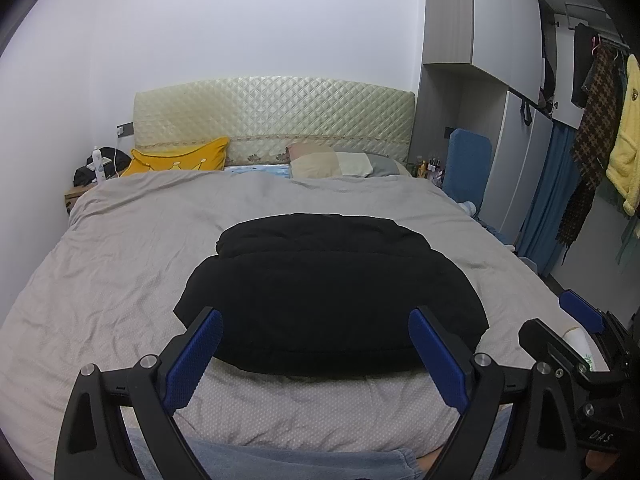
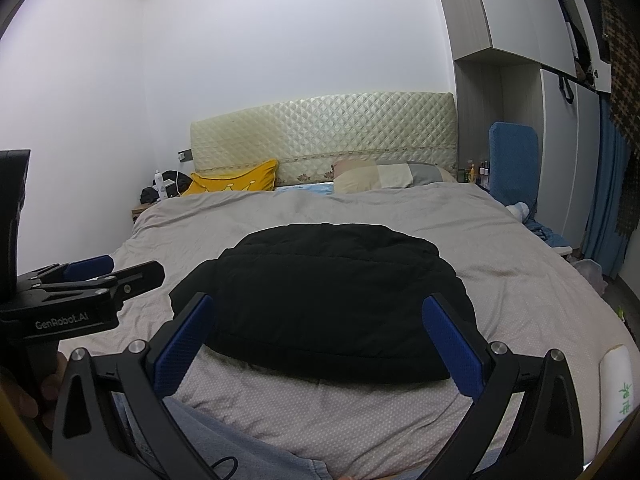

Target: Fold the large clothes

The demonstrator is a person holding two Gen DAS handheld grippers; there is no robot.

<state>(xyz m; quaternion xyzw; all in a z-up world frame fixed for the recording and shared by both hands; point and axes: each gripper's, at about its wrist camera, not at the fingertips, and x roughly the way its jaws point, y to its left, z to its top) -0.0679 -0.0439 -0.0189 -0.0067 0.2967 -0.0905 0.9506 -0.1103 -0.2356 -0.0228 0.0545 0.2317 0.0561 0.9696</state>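
Observation:
A black padded jacket point(image 1: 328, 292) lies folded into a compact bundle on the grey bedcover point(image 1: 120, 248), near the foot of the bed. It also shows in the right wrist view point(image 2: 332, 300). My left gripper point(image 1: 316, 320) is open and empty, held just short of the jacket's near edge. My right gripper point(image 2: 318, 306) is open and empty too, at the same near edge. Each gripper shows in the other's view, the right one point(image 1: 576, 320) at the right side and the left one point(image 2: 96, 272) at the left side. Neither touches the jacket.
A yellow pillow point(image 1: 180, 160) and a patchwork pillow point(image 1: 340, 162) lie by the quilted headboard point(image 1: 272, 112). A nightstand with clutter point(image 1: 96, 168) stands at the left. A blue chair point(image 1: 468, 168), wardrobe and hanging clothes point(image 1: 600, 128) are at the right. A white object point(image 2: 620, 384) lies at the bed's right corner.

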